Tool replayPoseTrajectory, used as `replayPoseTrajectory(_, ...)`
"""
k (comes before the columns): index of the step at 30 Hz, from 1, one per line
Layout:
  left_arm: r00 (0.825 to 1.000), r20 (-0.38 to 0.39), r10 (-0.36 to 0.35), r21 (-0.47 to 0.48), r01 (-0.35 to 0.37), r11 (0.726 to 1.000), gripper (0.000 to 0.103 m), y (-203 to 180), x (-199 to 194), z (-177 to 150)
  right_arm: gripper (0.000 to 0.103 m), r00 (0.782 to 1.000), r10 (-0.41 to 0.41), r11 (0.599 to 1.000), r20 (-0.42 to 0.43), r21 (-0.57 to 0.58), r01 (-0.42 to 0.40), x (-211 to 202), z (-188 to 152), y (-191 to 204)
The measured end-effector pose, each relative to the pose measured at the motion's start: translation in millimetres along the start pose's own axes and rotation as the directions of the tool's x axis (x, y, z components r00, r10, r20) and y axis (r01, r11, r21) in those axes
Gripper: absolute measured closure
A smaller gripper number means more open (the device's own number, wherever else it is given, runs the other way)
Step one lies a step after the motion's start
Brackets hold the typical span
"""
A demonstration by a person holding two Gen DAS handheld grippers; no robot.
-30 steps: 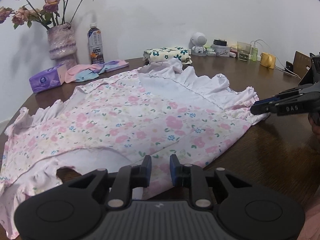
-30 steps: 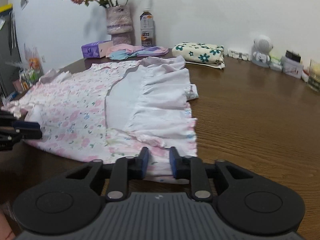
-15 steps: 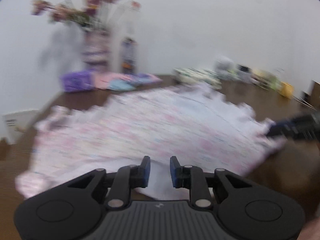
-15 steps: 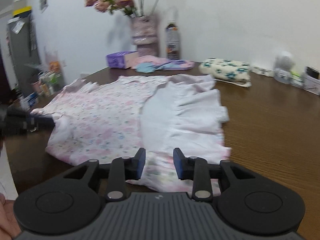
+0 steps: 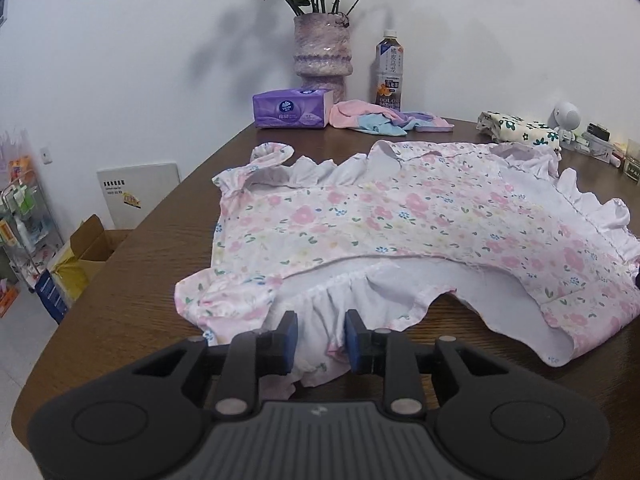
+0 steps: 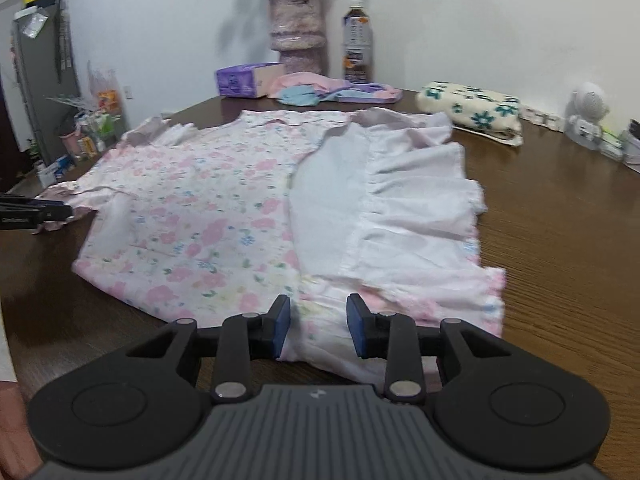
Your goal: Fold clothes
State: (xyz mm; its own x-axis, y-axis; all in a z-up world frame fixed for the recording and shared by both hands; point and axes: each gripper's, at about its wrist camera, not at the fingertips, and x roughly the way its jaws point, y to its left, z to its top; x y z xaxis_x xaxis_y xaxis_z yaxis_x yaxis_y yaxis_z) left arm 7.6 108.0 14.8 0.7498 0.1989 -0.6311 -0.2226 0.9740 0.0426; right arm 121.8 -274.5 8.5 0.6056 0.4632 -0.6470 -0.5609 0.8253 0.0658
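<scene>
We have the floral dress (image 5: 400, 224) spread flat on the brown desk (image 5: 132, 280), one side already turned over so its white lining and ruffled hem face up. That layout suits a lengthwise fold: the cloth lies smooth, and both near edges are within reach.

Our left gripper (image 5: 318, 334) sits low at the gathered sleeve end, its blue-padded fingers (image 5: 289, 336) apart with the white ruffle lying between them, not yet pinched. Our right gripper (image 6: 318, 326) is at the hem corner, its fingers likewise spread, straddling the cloth edge without clamping it. In the right view the left gripper shows at the far left, at the sleeve.

We judge that taking hold at these two ends is meant to keep the near edge taut so it lifts as one line rather than sagging in the middle.

The vase (image 5: 322, 56), the bottle (image 5: 389, 72), the tissue pack (image 5: 292, 109) and the other folded clothes (image 6: 470, 112) stand along the wall, well apart from the dress, leaving room to carry the fold across.
</scene>
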Motion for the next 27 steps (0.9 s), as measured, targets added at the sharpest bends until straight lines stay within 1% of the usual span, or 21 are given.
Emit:
replayPoseTrajectory(1, 1.000, 0.001, -0.001, 0.001, 0.001, 1.000, 0.078, 1, 0, 0, 0.070, 1.000, -0.012, 1.000, -0.001, 0.007, 0.012, -2, -1, -4)
replayPoseTrajectory(4, 1.000, 0.002, 0.001, 0.002, -0.001, 1.000, 0.078, 3, 1, 1, 0.068, 0.999, -0.045, 0.999, 0.001, 0.029, 0.045, -4, -3, -12)
replayPoseTrajectory(6, 1.000, 0.001, 0.005, -0.002, -0.005, 1.000, 0.078, 5, 0, 1, 0.068, 0.999, -0.032, 0.999, -0.006, 0.039, 0.032, -6, -3, -12)
replayPoseTrajectory(8, 1.000, 0.001, -0.004, 0.014, 0.004, 1.000, 0.079, 2, -4, 6, 0.068, 1.000, -0.002, 0.999, -0.008, 0.033, 0.002, -8, 1, -10)
replayPoseTrajectory(9, 1.000, 0.001, -0.008, 0.022, 0.008, 1.000, 0.081, 0, -6, 9, 0.068, 1.000, 0.008, 0.999, 0.006, 0.032, -0.008, -12, 6, -11)
replayPoseTrajectory(10, 1.000, 0.001, -0.012, 0.029, 0.012, 0.999, 0.081, -2, -8, 12, 0.068, 1.000, 0.016, 0.999, 0.021, 0.030, -0.017, -16, 11, -12)
replayPoseTrajectory(12, 0.997, 0.044, -0.058, 0.074, 0.055, 0.996, 0.081, -12, -16, 28, 0.068, 0.998, 0.013, 1.000, 0.063, 0.021, -0.015, -23, 31, -20)
replayPoseTrajectory(14, 0.988, 0.091, -0.121, 0.120, 0.110, 0.987, 0.081, -25, -18, 54, 0.068, 0.996, -0.002, 1.000, 0.088, -0.012, 0.003, -21, 57, -28)
replayPoseTrajectory(15, 0.984, 0.100, -0.150, 0.140, 0.135, 0.981, 0.081, -31, -14, 69, 0.068, 0.995, -0.009, 1.000, 0.100, -0.029, 0.012, -19, 70, -32)
replayPoseTrajectory(16, 0.979, 0.104, -0.177, 0.152, 0.160, 0.975, 0.080, -39, -7, 86, 0.068, 0.994, -0.030, 0.998, 0.106, -0.052, 0.035, -13, 86, -35)
replayPoseTrajectory(18, 0.968, 0.101, -0.232, 0.161, 0.214, 0.964, 0.079, -54, 12, 121, 0.068, 0.994, -0.071, 0.991, 0.085, -0.105, 0.080, 10, 120, -40)
replayPoseTrajectory(19, 0.965, 0.091, -0.246, 0.150, 0.230, 0.961, 0.079, -61, 28, 140, 0.068, 0.993, -0.089, 0.987, 0.073, -0.124, 0.098, 24, 135, -43)
replayPoseTrajectory(20, 0.967, 0.081, -0.243, 0.140, 0.231, 0.963, 0.079, -70, 44, 154, 0.068, 0.992, -0.110, 0.983, 0.055, -0.140, 0.117, 40, 150, -46)
replayPoseTrajectory(22, 0.972, 0.061, -0.228, 0.127, 0.219, 0.967, 0.079, -87, 80, 182, 0.068, 0.992, -0.123, 0.987, 0.020, -0.103, 0.124, 71, 174, -57)
replayPoseTrajectory(24, 0.979, 0.039, -0.202, 0.124, 0.196, 0.973, 0.080, -100, 114, 196, 0.068, 0.995, -0.098, 0.995, -0.009, -0.006, 0.098, 99, 195, -75)
replayPoseTrajectory(26, 0.984, 0.022, -0.178, 0.119, 0.174, 0.977, 0.080, -114, 144, 205, 0.068, 0.997, -0.075, 0.993, -0.029, 0.085, 0.077, 124, 209, -93)
replayPoseTrajectory(27, 0.985, 0.019, -0.174, 0.117, 0.170, 0.978, 0.080, -117, 158, 207, 0.068, 0.997, -0.067, 0.992, -0.040, 0.107, 0.071, 136, 213, -99)
